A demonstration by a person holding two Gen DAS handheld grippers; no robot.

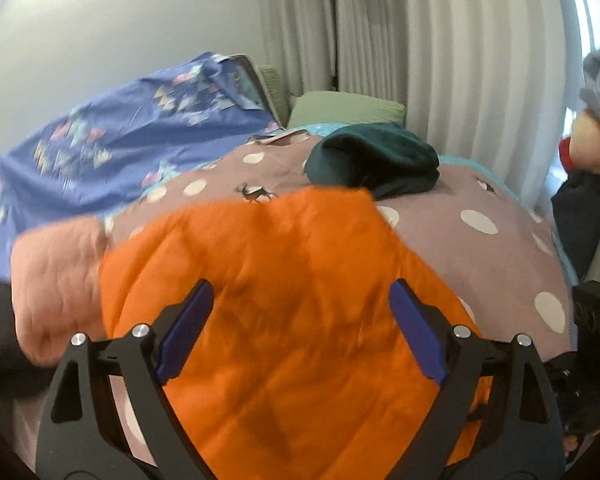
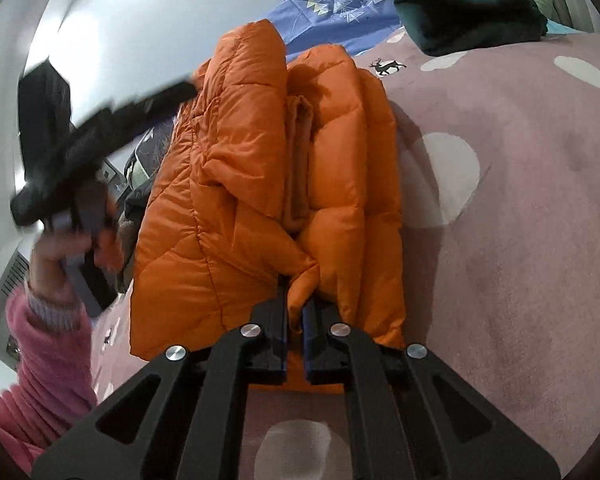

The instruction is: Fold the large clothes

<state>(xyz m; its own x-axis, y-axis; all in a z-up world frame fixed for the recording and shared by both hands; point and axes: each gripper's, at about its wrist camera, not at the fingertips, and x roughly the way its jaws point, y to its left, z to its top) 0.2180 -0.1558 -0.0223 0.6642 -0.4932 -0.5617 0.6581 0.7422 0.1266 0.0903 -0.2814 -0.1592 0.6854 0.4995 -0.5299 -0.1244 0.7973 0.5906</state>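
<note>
Pinching a puffy fold of the quilted orange jacket point(image 2: 260, 168), the right gripper point(image 2: 296, 304) contrasts the wide-spread left gripper point(image 1: 300, 328).

A mauve bedspread point(image 2: 520, 208) with big white dots and small deer prints covers the bed. A dark green folded garment point(image 1: 374, 162) sits on it toward the far end, with a pale green pillow point(image 1: 346, 110) just behind. To the left lies a blue sheet point(image 1: 112, 148) printed with triangle shapes, bunched against the plain white wall point(image 1: 120, 20). White pleated curtains point(image 1: 460, 60) hang behind the bed.
</note>
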